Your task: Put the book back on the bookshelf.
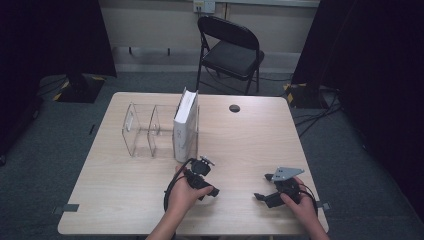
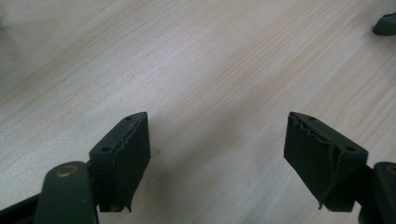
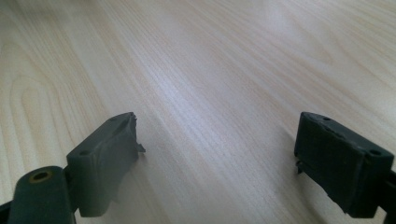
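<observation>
Left gripper [image 1: 214,192] sits low over the near middle of the wooden table [image 1: 125,200], gripped by the person's left hand [image 1: 184,194], with its jaws spread apart and nothing between them. In the left gripper view, its 2 black jaws frame bare pale wood grain, and their ridged pads [image 2: 135,154] look worn at the edges.

Right gripper [image 1: 260,197] rests near the front right of the table, in the person's right hand [image 1: 300,202], with a grey 3-cornered plate on top. Its jaws also stand wide apart, empty, over bare wood in the right gripper view.

Just beyond the left gripper, a white book [image 1: 186,125] stands upright in the rightmost slot of a clear plastic rack [image 1: 137,131], spine facing the person. Faint grey marks show on the spine, too small to read. The rack's 2 other slots are to the book's left. The book and the left gripper are near each other but not touching.

Farther back on the table lies a small dark round disc [image 1: 234,108]. Behind the table stands a black folding chair [image 1: 230,50] on grey carpet.
</observation>
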A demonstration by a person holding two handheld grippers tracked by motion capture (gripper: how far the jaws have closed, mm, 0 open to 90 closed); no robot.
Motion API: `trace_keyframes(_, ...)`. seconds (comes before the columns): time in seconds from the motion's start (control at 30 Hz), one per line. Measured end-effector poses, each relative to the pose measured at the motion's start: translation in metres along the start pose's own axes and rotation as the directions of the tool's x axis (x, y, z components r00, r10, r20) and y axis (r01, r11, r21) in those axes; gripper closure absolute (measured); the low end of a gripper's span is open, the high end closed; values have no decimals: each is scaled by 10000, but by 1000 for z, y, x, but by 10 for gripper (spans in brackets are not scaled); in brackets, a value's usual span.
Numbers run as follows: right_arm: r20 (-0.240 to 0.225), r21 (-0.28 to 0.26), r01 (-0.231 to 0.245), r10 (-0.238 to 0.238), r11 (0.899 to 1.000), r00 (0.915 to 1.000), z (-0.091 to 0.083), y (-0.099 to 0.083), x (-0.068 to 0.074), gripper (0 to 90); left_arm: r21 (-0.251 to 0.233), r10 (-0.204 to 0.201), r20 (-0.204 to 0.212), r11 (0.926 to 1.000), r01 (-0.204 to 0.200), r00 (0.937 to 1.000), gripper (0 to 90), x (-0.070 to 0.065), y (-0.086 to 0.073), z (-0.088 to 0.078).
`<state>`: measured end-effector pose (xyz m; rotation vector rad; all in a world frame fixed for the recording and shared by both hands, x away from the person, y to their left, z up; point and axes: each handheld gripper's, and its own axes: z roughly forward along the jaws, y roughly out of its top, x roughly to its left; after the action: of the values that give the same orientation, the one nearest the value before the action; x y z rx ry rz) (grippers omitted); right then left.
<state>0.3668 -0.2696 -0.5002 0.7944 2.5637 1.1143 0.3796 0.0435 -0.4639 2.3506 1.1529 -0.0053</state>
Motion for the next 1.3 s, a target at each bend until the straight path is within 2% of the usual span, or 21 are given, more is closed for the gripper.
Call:
trace_keyframes(0.13,-1,2,-15,15,10000,10000,0,0,0,126,-89,179,-278,9998,-181,9995,194,0,-4,5)
trace_keyframes(0.3,1,1,-28,28,10000,10000,0,0,0,126,-250,835,-523,9961,-849,9951,162,-3,-6,8)
trace_keyframes(0.47,0,4,-6,6,10000,10000,0,0,0,126,-584,1511,-860,9860,-1563,9848,102,-9,-13,13)
trace_keyframes(0.57,-4,-2,-15,15,10000,10000,0,0,0,126,-1013,1575,-1076,9805,-1684,9816,87,-10,-18,16)
trace_keyframes(0.6,-5,4,-6,6,10000,10000,0,0,0,126,-1070,1651,-976,9787,-1753,9814,75,-10,-19,16)
trace_keyframes(0.73,-2,4,-14,14,10000,10000,0,0,0,125,-1143,2016,-1242,9697,-2158,9716,51,-14,-23,19)
trace_keyframes(0.83,0,0,-1,1,10000,10000,0,0,0,126,-1414,1968,-1217,9667,-2133,9729,11,-14,-25,21)
trace_keyframes(0.87,2,1,-15,15,10000,10000,0,0,0,126,-1467,1996,-1314,9648,-2182,9710,3,-14,-26,22)
trace_keyframes(0.97,4,-4,1,-1,10000,10000,0,0,0,126,-1730,2008,-1254,9599,-2207,9716,0,-13,-29,22)
trace_keyframes(1.0,1,0,-11,11,10000,10000,0,0,0,126,-1734,2148,-1283,9564,-2352,9682,0,-12,-31,21)
trace_keyframes(1.03,0,0,-5,5,10000,10000,0,0,0,126,-1873,2089,-1257,9550,-2300,9698,0,-12,-32,22)
trace_keyframes(1.07,-4,0,-10,10,10000,10000,0,0,0,126,-1893,2138,-1257,9534,-2350,9688,0,-11,-33,21)
trace_keyframes(1.13,-1,0,-4,4,10000,10000,0,0,0,126,-2238,2082,-1287,9464,-2330,9696,0,-11,-36,23)
trace_keyframes(1.17,-1,2,-16,16,10000,10000,0,0,0,126,-2311,2163,-1270,9426,-2410,9680,0,-10,-37,23)
trace_keyframes(1.2,-3,-3,-7,7,10000,10000,0,0,0,126,-2491,2067,-1282,9400,-2332,9700,0,-11,-39,23)
trace_keyframes(1.27,-1,-5,-5,5,10000,10000,0,0,0,126,-2771,2177,-1277,9289,-2455,9676,0,-9,-43,24)
trace_keyframes(1.3,-2,-1,-5,5,10000,10000,0,0,0,126,-2717,2191,-1285,9302,-2468,9672,0,-9,-43,24)
